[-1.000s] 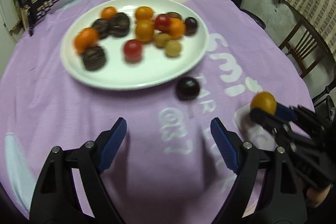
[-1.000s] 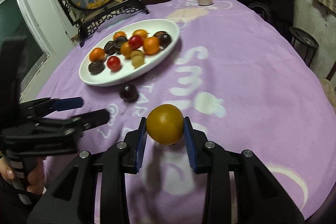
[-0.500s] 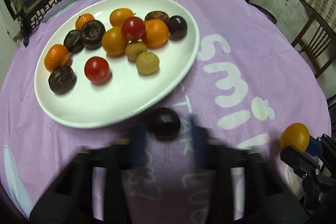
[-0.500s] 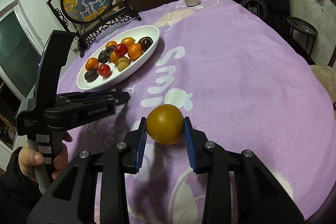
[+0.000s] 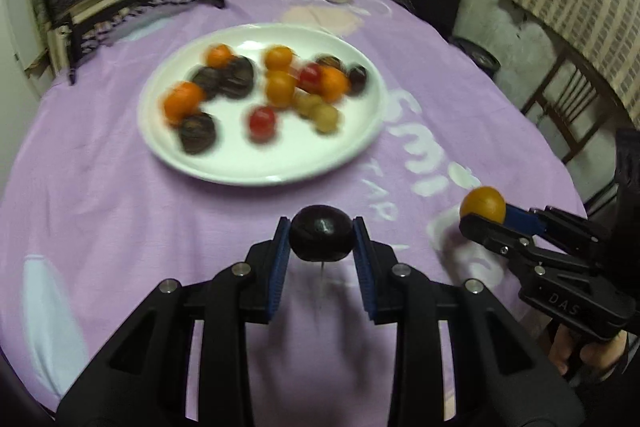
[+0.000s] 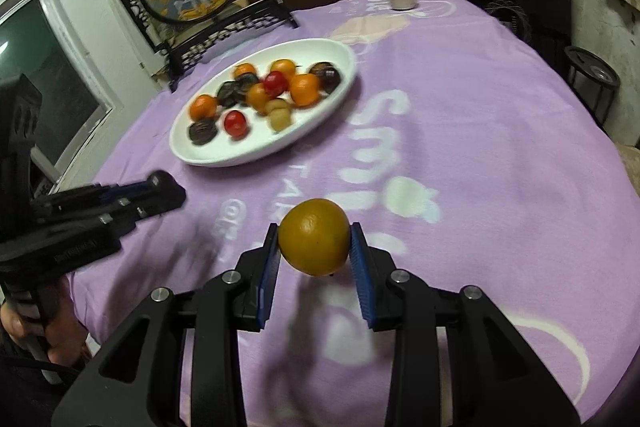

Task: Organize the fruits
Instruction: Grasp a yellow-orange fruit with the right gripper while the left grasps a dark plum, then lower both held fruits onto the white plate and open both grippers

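dark plum (image 5: 321, 233) pinched in left fingers (image 5: 280, 259), orange (image 6: 314, 237) pinched in right fingers (image 6: 362, 267), above purple desk (image 6: 500, 131).

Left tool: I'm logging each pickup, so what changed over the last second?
The left tool closed on the dark fruit that lay on the cloth by the plate and lifted it. The right tool kept its orange fruit; the plated fruit stayed.
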Motion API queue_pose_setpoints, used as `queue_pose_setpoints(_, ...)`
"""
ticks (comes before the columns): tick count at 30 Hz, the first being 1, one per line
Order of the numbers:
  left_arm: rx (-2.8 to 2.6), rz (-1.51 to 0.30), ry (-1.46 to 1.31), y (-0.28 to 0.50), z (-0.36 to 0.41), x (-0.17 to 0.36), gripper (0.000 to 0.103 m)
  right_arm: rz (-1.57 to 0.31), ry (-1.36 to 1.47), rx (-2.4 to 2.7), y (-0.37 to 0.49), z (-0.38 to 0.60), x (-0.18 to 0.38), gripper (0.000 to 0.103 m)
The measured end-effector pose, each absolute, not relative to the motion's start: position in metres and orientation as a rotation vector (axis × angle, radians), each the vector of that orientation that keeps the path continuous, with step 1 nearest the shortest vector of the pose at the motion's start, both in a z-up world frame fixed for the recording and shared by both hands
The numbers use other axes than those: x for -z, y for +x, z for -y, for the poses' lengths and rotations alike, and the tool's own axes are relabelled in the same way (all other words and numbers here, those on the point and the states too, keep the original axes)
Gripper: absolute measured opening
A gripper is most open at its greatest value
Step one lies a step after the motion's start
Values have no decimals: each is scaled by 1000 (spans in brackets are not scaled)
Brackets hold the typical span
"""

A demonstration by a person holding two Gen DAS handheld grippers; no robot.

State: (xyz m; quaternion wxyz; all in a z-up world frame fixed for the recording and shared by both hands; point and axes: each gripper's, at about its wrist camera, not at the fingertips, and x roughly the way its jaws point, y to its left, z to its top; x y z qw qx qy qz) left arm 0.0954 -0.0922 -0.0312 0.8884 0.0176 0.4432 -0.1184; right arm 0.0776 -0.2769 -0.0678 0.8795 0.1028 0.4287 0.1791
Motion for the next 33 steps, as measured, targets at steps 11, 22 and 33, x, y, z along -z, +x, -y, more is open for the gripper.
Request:
queue_pose_setpoints(11, 133, -866, -23, 197, 27, -16, 31, -842, 89, -494, 155, 201, 23, 35)
queue_pose_setpoints(22, 153, -997, -67, 259, 35, 34, 32, -929, 21, -448, 204, 174, 54, 35)
queue_pose_setpoints(33, 111, -864, -20, 208, 33, 1, 100, -802, -29, -308, 167, 198, 25, 98)
